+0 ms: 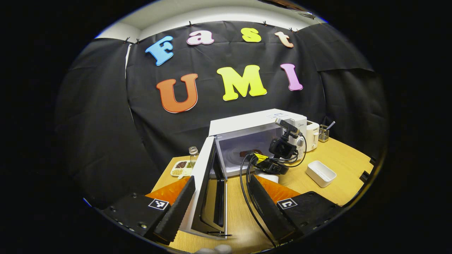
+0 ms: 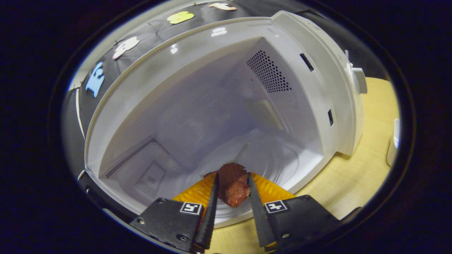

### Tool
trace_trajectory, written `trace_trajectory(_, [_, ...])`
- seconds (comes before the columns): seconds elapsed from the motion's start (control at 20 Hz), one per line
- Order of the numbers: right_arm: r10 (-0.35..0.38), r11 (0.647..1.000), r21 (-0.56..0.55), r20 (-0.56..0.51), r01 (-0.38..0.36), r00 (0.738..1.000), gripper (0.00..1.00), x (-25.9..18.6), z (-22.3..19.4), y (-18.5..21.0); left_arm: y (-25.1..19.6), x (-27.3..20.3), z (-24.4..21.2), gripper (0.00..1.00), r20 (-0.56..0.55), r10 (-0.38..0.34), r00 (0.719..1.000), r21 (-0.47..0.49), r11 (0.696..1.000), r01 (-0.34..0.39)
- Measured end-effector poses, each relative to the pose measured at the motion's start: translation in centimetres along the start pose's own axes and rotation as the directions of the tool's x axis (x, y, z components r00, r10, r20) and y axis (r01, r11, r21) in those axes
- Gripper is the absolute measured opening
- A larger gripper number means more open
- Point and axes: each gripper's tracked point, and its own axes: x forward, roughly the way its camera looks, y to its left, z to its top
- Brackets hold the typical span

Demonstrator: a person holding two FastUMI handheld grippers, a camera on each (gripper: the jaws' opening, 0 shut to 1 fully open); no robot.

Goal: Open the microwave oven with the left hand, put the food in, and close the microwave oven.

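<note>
- The right gripper (image 2: 231,208) has its jaws clamped on the food (image 2: 231,183), a reddish-brown, rough-surfaced chunk held just inside the microwave (image 2: 219,106) cavity above the glass turntable (image 2: 268,158).
- It is probably light and slightly soft; a grip across its sides suits it.
- The left gripper (image 1: 220,201) has its jaws spread around the open door (image 1: 212,197), not pressing it.
- The cavity walls are smooth white; the tabletop (image 1: 339,162) is pale wood.
</note>
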Motion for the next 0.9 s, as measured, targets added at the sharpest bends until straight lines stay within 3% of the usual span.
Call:
trace_trajectory(0.05, [-0.012,0.999,-0.042,-0.008,0.012,1.000,0.44,-0.2,0.0,-0.2,0.1,0.0,0.0,0.95,-0.001,0.000,1.000,-0.006,1.000,0.000])
trace_trajectory(0.1, [-0.017,0.994,-0.104,-0.011,0.016,1.000,0.51,-0.4,-0.2,-0.2,0.1,0.0,0.1,0.95,0.002,0.002,1.000,-0.011,1.000,-0.002])
trace_trajectory(0.2, [-0.031,0.983,-0.182,-0.016,0.027,0.999,0.77,-0.9,-0.2,-0.7,0.1,-0.1,0.3,0.95,0.004,0.005,1.000,-0.015,1.000,-0.005])
trace_trajectory(0.25, [-0.032,0.974,-0.226,-0.010,0.029,0.999,0.82,-1.2,-0.1,-0.6,0.0,-0.1,0.4,0.95,0.007,0.004,1.000,-0.019,1.000,-0.003])
trace_trajectory(0.3, [-0.028,0.956,-0.291,0.018,0.032,0.999,0.83,-1.1,0.3,-0.7,0.0,-0.2,0.4,0.95,0.005,0.003,1.000,-0.022,1.000,-0.003])
trace_trajectory(0.35, [-0.022,0.947,-0.319,-0.001,0.021,1.000,0.75,-0.6,-0.1,-0.6,0.1,-0.3,0.3,0.95,0.007,0.005,1.000,-0.021,1.000,-0.005])
trace_trajectory(0.4, [-0.001,0.953,-0.302,-0.060,-0.017,0.998,0.89,-0.2,-1.0,-0.1,0.1,-0.3,0.6,0.95,0.015,0.009,1.000,-0.020,1.000,-0.008])
trace_trajectory(0.65, [0.012,0.960,-0.278,-0.048,-0.025,0.999,0.95,-1.9,0.5,-0.3,0.1,-0.3,0.8,0.95,0.020,0.013,1.000,-0.033,0.999,-0.012])
trace_trajectory(0.7, [0.009,0.963,-0.269,-0.062,-0.026,0.998,0.84,-2.6,0.6,-0.6,0.2,-0.4,1.1,0.95,0.027,0.016,1.000,-0.028,1.000,-0.015])
trace_trajectory(0.75, [0.012,0.960,-0.279,-0.060,-0.028,0.998,0.96,-3.5,1.1,-0.6,0.4,-0.5,1.2,0.95,0.027,0.022,0.999,-0.025,0.999,-0.021])
trace_trajectory(0.9, [0.026,0.951,-0.305,-0.074,-0.048,0.997,0.96,-7.2,3.0,-0.9,0.8,-0.8,1.7,0.95,0.039,0.029,0.999,-0.035,0.999,-0.027])
